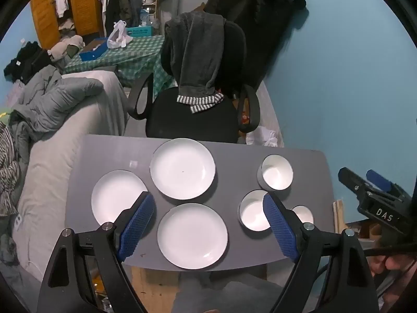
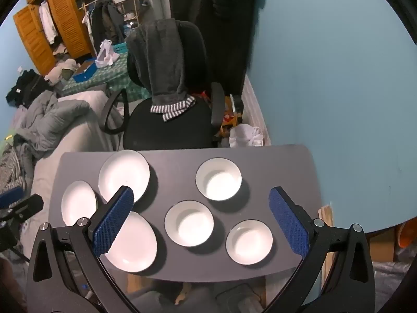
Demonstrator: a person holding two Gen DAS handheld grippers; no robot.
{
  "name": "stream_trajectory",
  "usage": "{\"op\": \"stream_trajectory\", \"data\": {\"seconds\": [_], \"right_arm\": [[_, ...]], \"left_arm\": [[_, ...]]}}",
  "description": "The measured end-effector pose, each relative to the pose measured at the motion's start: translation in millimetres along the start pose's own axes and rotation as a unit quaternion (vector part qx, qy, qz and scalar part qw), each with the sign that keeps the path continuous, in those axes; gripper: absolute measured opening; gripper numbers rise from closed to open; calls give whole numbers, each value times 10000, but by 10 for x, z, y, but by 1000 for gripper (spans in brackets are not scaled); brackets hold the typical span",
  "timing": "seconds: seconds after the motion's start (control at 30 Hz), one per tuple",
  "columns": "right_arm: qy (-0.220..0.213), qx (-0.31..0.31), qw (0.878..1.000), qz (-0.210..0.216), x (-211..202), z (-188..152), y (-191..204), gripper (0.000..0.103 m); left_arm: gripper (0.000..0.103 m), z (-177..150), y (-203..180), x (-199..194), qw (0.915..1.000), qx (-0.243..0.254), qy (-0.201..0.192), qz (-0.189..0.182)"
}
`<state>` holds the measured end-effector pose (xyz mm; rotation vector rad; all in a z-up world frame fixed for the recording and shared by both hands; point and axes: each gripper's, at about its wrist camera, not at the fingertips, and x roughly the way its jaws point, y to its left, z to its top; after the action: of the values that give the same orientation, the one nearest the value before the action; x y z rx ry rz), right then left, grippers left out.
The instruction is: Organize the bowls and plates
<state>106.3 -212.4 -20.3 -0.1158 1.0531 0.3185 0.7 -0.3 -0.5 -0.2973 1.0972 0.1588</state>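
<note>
Three white plates lie on the grey table (image 1: 104, 151): a far plate (image 1: 182, 168), a left plate (image 1: 117, 197) and a near plate (image 1: 192, 235). Three white bowls stand to the right: a far bowl (image 1: 276, 172), a middle bowl (image 1: 254, 210) and a near bowl (image 1: 303, 214), partly hidden by a finger. My left gripper (image 1: 208, 206) is open above the near plate. In the right wrist view the bowls are the far bowl (image 2: 218, 178), the middle bowl (image 2: 189, 223) and the near bowl (image 2: 249, 241). My right gripper (image 2: 202, 199) is open above them, empty.
A black office chair (image 1: 192, 114) draped with dark clothing stands behind the table. A grey couch (image 1: 52, 140) with a puffy jacket lies to the left. The blue wall (image 1: 338, 78) is on the right. The right gripper (image 1: 370, 195) shows beyond the table's right edge.
</note>
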Motion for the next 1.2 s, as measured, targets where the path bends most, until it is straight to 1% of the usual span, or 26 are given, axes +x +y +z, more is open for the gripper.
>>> {"op": "stream_trajectory", "data": {"seconds": [0.03,0.07,0.17,0.27,0.33,0.37,0.53,0.57,0.7,1.2], "right_arm": [[15,-7,10000,-12,-2,2,5,101],[36,-12,10000,-25,2,4,10,101],[9,-9,10000,-17,-4,8,18,101],[6,0,10000,-11,-7,11,24,101],[6,10,10000,15,-10,6,29,101],[5,14,10000,21,-6,0,14,101],[7,0,10000,10,20,-5,51,101],[1,-3,10000,9,20,-8,54,101],[8,-2,10000,0,29,14,97,101],[27,31,10000,21,11,-9,147,101]], "left_arm": [[87,4,-5,8,10000,-13,24,-24],[87,-23,80,-37,9996,-117,-73,-231],[87,-39,137,-55,9998,-116,-46,-180],[87,-52,191,-65,9998,-32,25,-218],[87,-3,128,-29,9999,-89,-86,-70],[87,-3,125,-36,9999,-78,-113,-60],[87,4,104,-31,9998,-110,-105,-104],[87,-12,159,-71,9997,-141,-113,-137],[87,-2,187,-89,9997,-159,-85,-181],[87,13,208,-61,9995,-226,-42,-223]]}}
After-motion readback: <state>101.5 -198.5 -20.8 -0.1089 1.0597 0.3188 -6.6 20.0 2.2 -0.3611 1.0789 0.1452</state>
